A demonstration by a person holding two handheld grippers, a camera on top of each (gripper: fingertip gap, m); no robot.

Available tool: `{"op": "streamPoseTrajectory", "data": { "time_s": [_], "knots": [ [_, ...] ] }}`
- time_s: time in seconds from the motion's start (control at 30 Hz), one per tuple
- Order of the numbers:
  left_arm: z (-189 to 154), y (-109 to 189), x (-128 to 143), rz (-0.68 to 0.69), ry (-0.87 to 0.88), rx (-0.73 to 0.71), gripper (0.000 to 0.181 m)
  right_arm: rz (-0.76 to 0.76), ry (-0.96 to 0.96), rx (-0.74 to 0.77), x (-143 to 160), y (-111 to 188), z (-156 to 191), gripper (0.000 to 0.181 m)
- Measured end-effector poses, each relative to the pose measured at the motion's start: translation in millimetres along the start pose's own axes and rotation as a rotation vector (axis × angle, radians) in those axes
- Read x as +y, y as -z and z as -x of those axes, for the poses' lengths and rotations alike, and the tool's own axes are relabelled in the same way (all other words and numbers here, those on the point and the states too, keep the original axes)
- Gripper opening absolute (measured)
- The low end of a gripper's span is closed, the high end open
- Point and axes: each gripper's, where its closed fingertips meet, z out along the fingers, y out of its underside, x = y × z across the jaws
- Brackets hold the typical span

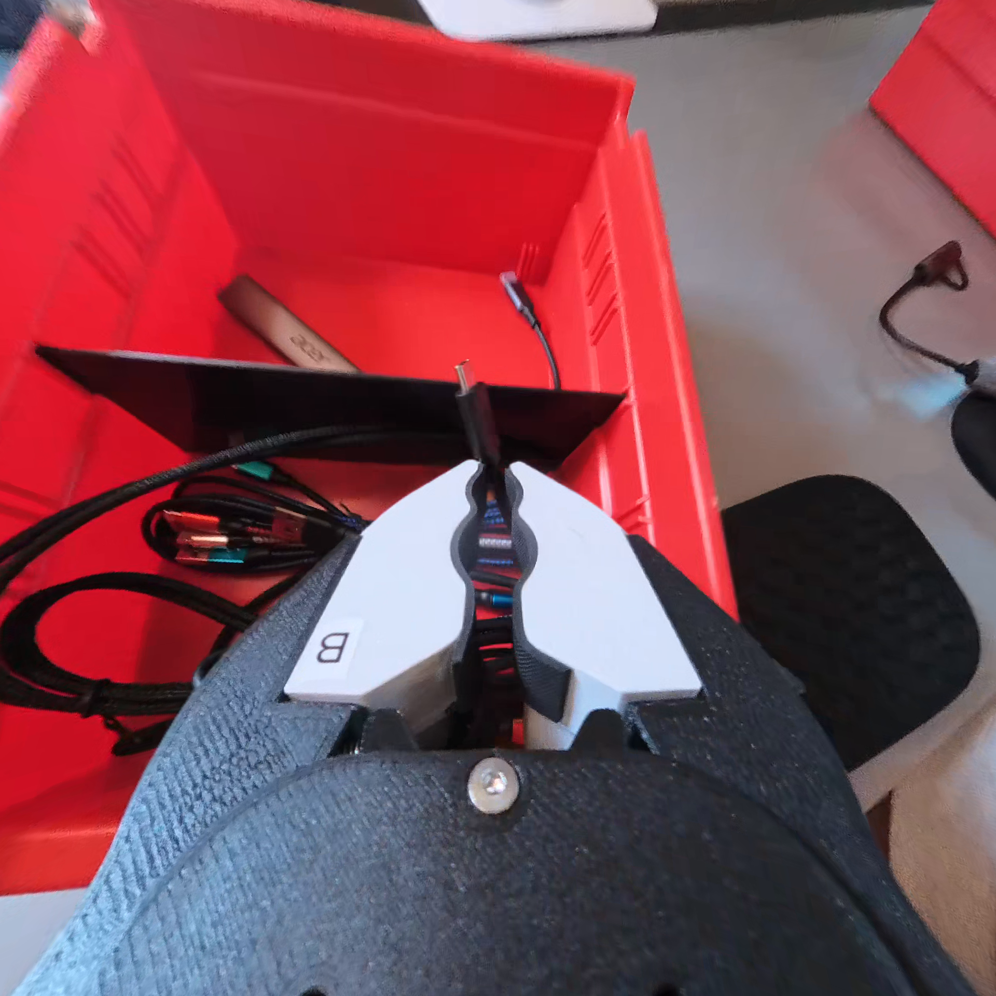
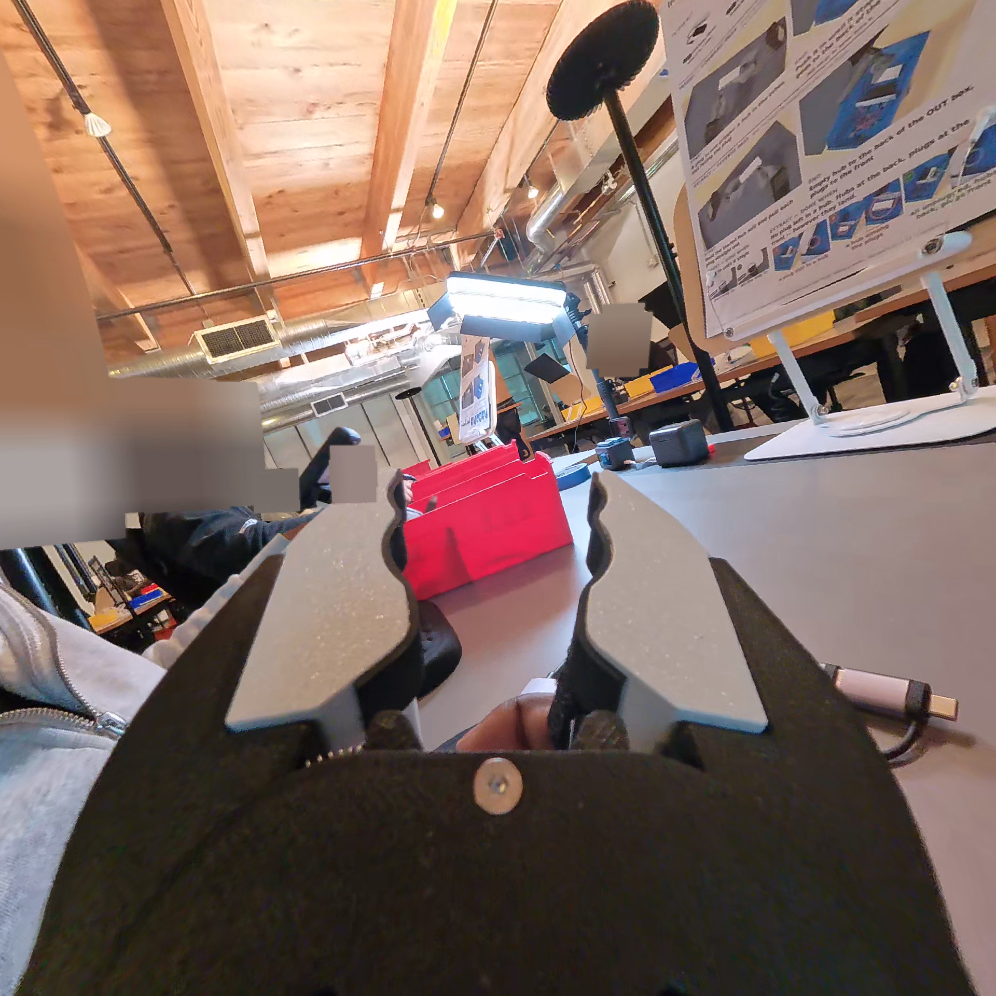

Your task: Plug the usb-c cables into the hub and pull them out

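My left gripper (image 1: 493, 468) is shut on a black USB-C cable (image 1: 478, 417); its plug sticks up past the fingertips, metal tip pointing away, over the black divider (image 1: 269, 399) of a red bin (image 1: 377, 161). A grey hub (image 1: 285, 331) lies in the bin's far compartment, with its short cable and plug (image 1: 517, 294). Several bundled cables (image 1: 226, 539) lie in the near compartment. My right gripper (image 2: 496, 490) is open and empty above the grey table, pointing toward the red bin (image 2: 485, 528). A pink-grey plug (image 2: 889, 698) lies on the table at its right.
A second red bin's corner (image 1: 948, 108) and a dark cable with a plug (image 1: 927, 291) show at the right of the left wrist view. A white stand with an instruction sheet (image 2: 841, 135), small grey boxes (image 2: 679, 442) and blue tape (image 2: 574, 471) stand on the table beyond. Some 40 cm of space lies between my two pairs of fingers. To the pink-grey plug (image 2: 889, 698): right tips about 15 cm, left tips about 45 cm. The grey hub (image 1: 285, 331) is about 15 cm from my left fingertips.
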Motion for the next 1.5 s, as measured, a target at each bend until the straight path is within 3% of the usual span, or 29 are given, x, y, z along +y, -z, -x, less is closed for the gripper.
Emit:
{"op": "streamPoseTrajectory", "data": {
  "time_s": [0.43, 0.6, 0.67, 0.77, 0.83, 0.97, 1.07, 1.2, 1.37, 1.5],
  "knots": [
    [5.7, 149.5, -149.8, -0.676, -0.18, -0.175, 0.005, 0.009, 0.002, 0.001, 1.9, -1.4, -1.0, 0.062],
    [-40.0, 211.7, -196.7, -0.977, -0.314, -0.119, 0.004, 0.014, -0.002, 0.0, 2.9, -1.8, -1.7, 0.061],
    [-74.2, 222.5, -205.1, -1.015, -0.344, 0.013, 0.004, 0.016, -0.003, -0.003, 3.4, -2.0, -1.7, 0.06],
    [-139.1, 198.9, -189.5, -0.838, -0.412, 0.315, 0.004, 0.023, 0.001, -0.009, 4.3, -2.4, -0.9, 0.059],
    [-176.2, 171.2, -167.7, -0.715, -0.469, 0.44, 0.005, 0.026, 0.01, -0.01, 4.6, -2.7, -0.1, 0.058],
    [-226.7, 98.4, -106.2, -0.456, -0.533, 0.531, 0.005, 0.075, 0.032, 0.007, 6.1, -6.4, 0.4, 0.058],
    [-253.9, 55.5, -55.7, -0.29, -0.556, 0.616, 0.005, 0.223, 0.101, -0.04, 12.9, -16.5, 17.5, 0.05],
    [-281.8, 34.6, -26.5, -0.188, -0.491, 0.797, 0.005, 0.446, 0.063, -0.201, 25.1, -36.7, 67.3, 0.028],
    [-300.6, 10.4, -10.3, -0.078, -0.496, 0.835, 0.005, 0.791, 0.002, -0.186, 61.6, -47.1, 94.1, 0.032],
    [-314.8, -0.9, 4.5, -0.032, -0.563, 0.85, 0.006, 0.903, -0.224, -0.23, 82.2, -45.3, 111.6, 0.031]
  ]
}}
